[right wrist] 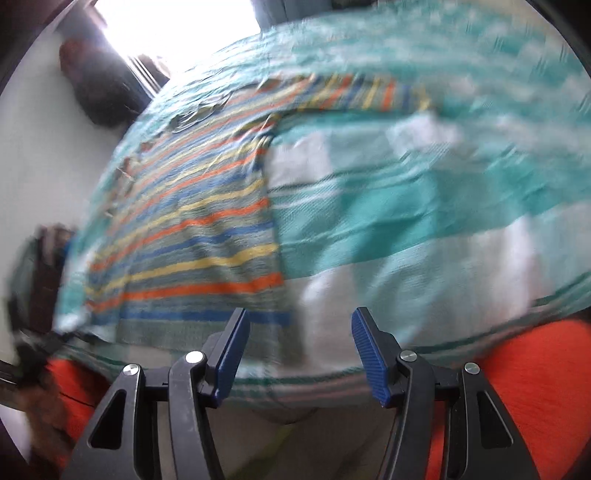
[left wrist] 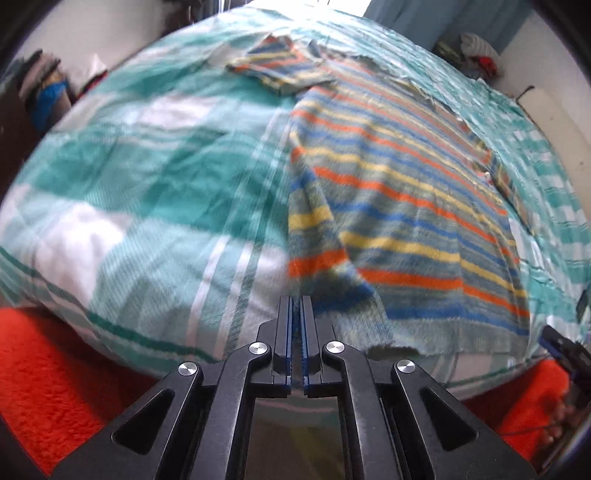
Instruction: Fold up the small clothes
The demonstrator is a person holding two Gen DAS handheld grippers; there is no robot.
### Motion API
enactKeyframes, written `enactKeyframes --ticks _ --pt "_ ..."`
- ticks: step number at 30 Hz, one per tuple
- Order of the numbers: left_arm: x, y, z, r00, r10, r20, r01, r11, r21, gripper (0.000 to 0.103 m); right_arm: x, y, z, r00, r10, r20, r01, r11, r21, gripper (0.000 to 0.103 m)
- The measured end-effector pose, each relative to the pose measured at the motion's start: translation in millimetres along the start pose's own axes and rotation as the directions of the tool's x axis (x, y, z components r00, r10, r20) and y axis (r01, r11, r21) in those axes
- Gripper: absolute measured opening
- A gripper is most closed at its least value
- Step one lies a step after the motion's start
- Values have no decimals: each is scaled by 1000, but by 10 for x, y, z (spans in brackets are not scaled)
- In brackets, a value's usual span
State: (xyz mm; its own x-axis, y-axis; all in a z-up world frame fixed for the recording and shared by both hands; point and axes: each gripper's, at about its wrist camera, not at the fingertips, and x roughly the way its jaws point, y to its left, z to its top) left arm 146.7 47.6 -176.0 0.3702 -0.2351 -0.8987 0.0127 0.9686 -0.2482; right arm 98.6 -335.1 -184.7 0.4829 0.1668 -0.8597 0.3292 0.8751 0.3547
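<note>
A small striped shirt (left wrist: 406,192), in orange, yellow and blue bands, lies flat on a teal and white checked bedspread (left wrist: 147,166). One sleeve (left wrist: 284,70) is spread out at the far end. My left gripper (left wrist: 295,299) is shut, and its tips meet the shirt's near left hem corner, where the cloth edge runs into the jaws. In the right wrist view the shirt (right wrist: 192,229) lies to the left, and my right gripper (right wrist: 299,328) is open. Its left finger hangs over the shirt's near right corner and nothing is pinched. Both views are blurred.
Orange-red fabric (left wrist: 55,369) fills the foreground below the bed's near edge. Piles of clothes and clutter (left wrist: 44,85) sit by the wall at the left, and more clutter (left wrist: 476,51) lies at the far right. A bright window (right wrist: 177,26) is beyond the bed.
</note>
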Motion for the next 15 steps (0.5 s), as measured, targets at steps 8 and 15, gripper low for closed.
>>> enactKeyframes --ticks 8,15 --pt "-348 198 41 984 -145 105 154 984 -85 77 395 5 -8 991 117 -71 -115 993 32 58" --pt "-138 12 261 989 -137 47 139 989 -45 81 411 97 -18 990 116 -77 -117 993 -8 55"
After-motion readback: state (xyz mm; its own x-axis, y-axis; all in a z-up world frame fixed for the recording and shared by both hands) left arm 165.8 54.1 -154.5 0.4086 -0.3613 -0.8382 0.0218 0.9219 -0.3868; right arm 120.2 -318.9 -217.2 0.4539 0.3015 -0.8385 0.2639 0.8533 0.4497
